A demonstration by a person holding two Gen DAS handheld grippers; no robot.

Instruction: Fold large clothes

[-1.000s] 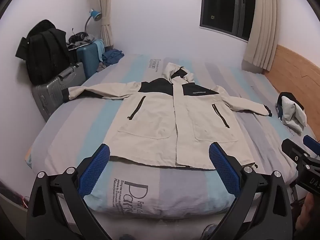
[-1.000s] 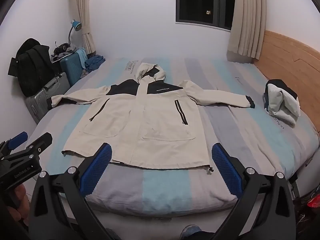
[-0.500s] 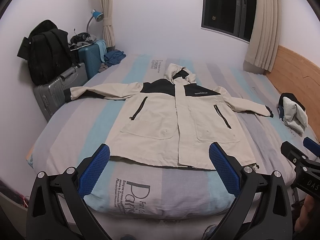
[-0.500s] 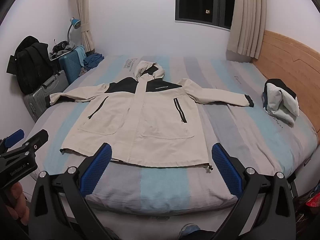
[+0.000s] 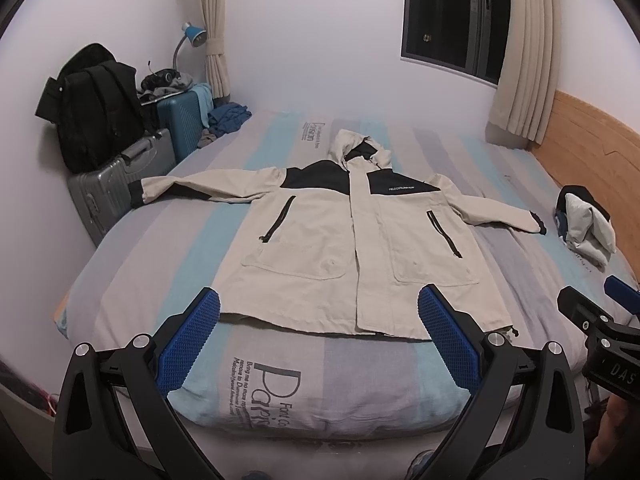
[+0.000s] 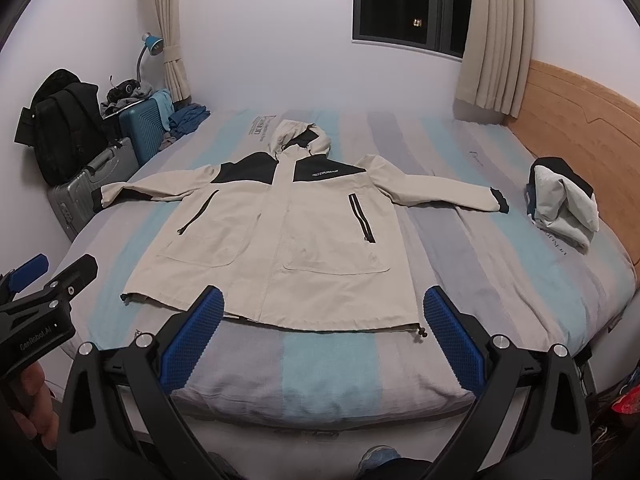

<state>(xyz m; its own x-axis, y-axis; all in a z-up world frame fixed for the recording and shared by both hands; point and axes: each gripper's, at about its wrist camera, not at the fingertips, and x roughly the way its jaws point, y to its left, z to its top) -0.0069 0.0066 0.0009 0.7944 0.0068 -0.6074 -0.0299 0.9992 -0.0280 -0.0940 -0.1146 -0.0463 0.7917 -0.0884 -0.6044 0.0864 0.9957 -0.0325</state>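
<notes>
Bedroom at night, white walls

A striped bed (image 6: 460, 240) with a wooden headboard (image 6: 580, 120) stands under a dark window (image 6: 408, 0) with beige curtains (image 6: 492, 36); suitcases (image 5: 120, 184) line the wall.

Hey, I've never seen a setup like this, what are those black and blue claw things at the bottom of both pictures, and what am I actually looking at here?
Those are two hand-held grippers, one in each of a person's hands, not a robot arm. Each carries a fisheye camera that looks forward along its two fingers, which is why the room looks curved.

One picture comes from the left gripper, the other from the right gripper. Both stand open with the blue pads wide apart and hold nothing. Each camera also catches the other gripper at its edge.

Both face a bed with a striped sheet. On it a beige and black hooded jacket lies flat, front up, sleeves spread to either side, not yet folded. A bundled white and dark garment sits near the wooden headboard. Beside the bed stand a grey suitcase, a teal suitcase and a black backpack.
</notes>
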